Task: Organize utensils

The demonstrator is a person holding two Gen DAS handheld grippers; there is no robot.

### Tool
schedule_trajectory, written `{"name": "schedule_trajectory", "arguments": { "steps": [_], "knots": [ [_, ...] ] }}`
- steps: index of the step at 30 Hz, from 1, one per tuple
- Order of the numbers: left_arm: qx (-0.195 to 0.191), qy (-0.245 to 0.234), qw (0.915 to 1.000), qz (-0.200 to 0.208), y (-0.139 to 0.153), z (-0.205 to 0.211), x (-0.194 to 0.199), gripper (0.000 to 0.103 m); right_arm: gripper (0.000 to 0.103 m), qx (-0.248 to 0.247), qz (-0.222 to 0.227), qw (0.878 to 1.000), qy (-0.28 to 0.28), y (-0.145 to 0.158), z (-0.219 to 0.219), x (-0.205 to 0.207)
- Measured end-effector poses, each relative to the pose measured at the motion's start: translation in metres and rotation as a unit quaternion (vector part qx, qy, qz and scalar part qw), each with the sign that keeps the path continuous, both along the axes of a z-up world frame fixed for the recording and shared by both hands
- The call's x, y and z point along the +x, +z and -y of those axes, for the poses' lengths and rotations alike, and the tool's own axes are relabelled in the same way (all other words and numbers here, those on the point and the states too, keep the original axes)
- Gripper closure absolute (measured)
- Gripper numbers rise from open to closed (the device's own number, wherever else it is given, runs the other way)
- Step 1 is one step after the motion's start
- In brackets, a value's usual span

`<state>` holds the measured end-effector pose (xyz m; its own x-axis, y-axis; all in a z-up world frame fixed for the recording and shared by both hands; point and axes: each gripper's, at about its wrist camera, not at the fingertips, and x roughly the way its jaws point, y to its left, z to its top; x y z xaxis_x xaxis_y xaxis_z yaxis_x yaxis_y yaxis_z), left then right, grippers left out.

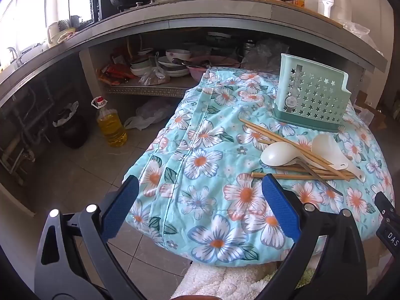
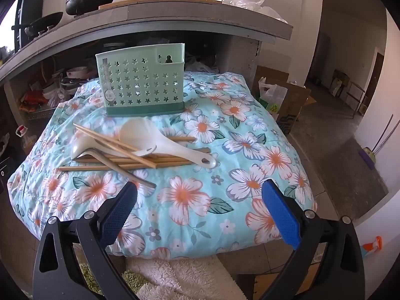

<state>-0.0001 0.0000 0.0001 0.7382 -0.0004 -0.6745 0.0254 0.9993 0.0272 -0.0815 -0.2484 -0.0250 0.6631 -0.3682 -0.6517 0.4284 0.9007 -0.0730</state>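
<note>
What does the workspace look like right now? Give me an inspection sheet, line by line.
Surface: floral quilt over a raised support, rumpled.
Job's things: green star-punched utensil holder upright at the far side, apparently empty; wooden chopsticks, two white plastic spoons and a metal utensil piled in front of it.
Clutter: nothing seen on the quilt apart from these.
Grippers: left gripper and right gripper open, empty, short of the pile.
Cables: nothing seen.
Surroundings: kitchen counter behind with pots and bottles; bowls shelved beneath; oil jug on the floor.
</note>
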Motion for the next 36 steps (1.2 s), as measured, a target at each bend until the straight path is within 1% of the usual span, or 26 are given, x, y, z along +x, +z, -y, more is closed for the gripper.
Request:
{"name": "schedule_trajectory", "arguments": {
  "steps": [15, 16, 19, 22, 25, 36],
  "knots": [
    [-0.003, -0.003, 1.0000, 0.000, -0.0008, -0.0006, 0.0030, 0.008, 0.006, -0.003, 0.002, 1.000, 0.000, 0.0022, 0.0008, -0.0007],
    [-0.003, -0.004, 1.0000, 0.002, 0.0032, 0.0051, -0.0003, 0.008, 0.006, -0.003, 0.003, 1.000, 0.000, 0.0024, 0.0007, -0.0009],
    [-0.002, -0.004, 1.0000, 0.004, 0.0028, 0.0077, 0.0019, 0.008, 0.006, -0.004, 0.003, 1.000, 0.000, 0.0010, -0.0005, -0.0014],
    [0.001, -0.006, 1.0000, 0.007, 0.0048, 0.0058, -0.0013, 0.008, 0.006, -0.005, 0.004, 1.000, 0.000, -0.0013, -0.0024, -0.0019],
    [0.002, -0.006, 0.9999, 0.010, 0.0060, 0.0053, -0.0021, 0.008, 0.006, -0.005, 0.004, 1.000, 0.001, 0.0045, -0.0007, -0.0021],
    [0.004, -0.012, 0.9998, 0.016, 0.0069, 0.0061, -0.0043, 0.008, 0.006, -0.009, 0.008, 1.000, 0.001, 0.0052, -0.0008, -0.0015]
  ]
}}
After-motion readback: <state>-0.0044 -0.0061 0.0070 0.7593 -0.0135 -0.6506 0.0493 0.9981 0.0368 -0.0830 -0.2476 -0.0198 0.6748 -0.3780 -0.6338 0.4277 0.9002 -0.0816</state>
